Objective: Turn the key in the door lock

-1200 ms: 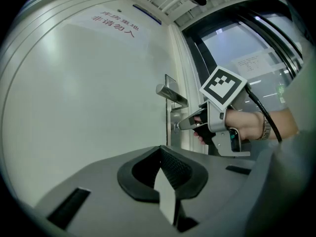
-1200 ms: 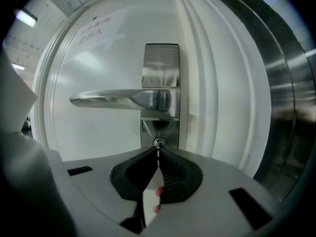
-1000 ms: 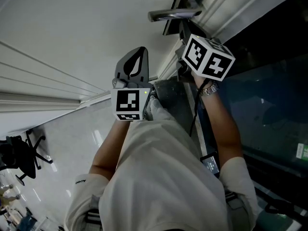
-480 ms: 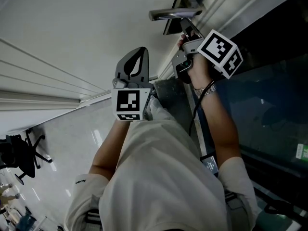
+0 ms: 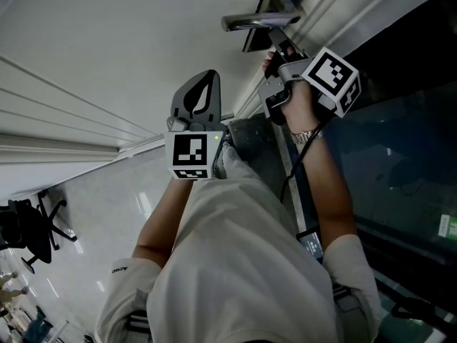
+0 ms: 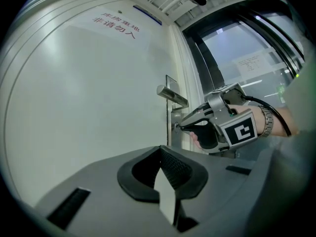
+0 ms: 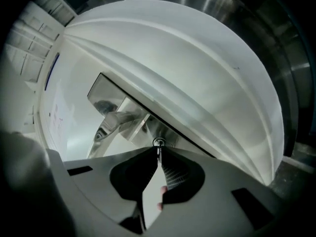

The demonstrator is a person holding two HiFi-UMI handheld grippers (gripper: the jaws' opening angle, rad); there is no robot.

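The right claw (image 7: 158, 155) pinched shut on the key (image 7: 158, 149) in the lock cylinder (image 7: 159, 142), placed to twist it; the left claw (image 6: 162, 154), closed and empty, hung clear.

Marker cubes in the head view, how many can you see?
2. One marker cube is on the left gripper, facing the white door; the other is on the right gripper, whose tongs grip the key in the lock. None looks hidden.

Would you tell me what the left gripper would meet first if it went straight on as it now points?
Most likely the white door, just left of the handle; nothing shows between the left gripper and it, though depth is hard to judge.
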